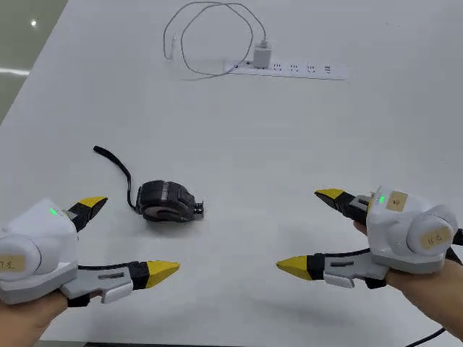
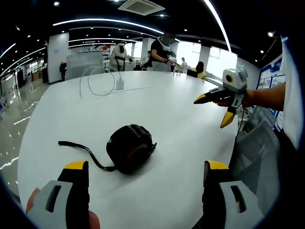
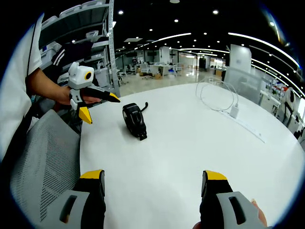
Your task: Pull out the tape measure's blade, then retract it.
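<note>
Left gripper (image 1: 134,235): held in a hand at the near edge of the table (image 1: 289,130); yellow-tipped jaws spread wide, released, nothing between them.
Right gripper (image 1: 305,229): held in the other hand, level with the left gripper and well apart from it; jaws likewise spread wide and holding nothing; tips turned toward the left gripper.
Tape (image 1: 166,202): black case on the table, straight ahead of the left gripper and near its jaw tips, touching neither jaw; in the right gripper view it lies ahead and to the left, farther off. Blade wound in, its end at the case mouth on the side facing the right gripper.
Strap (image 1: 116,165): black loop trailing from the case, away from the right gripper, flat on the table.
Power strip (image 1: 289,69): white, far beyond both grippers, across the table.
Charger (image 1: 261,54): white, plugged into the strip's left end; its white cable (image 1: 210,36) coils beyond it.
</note>
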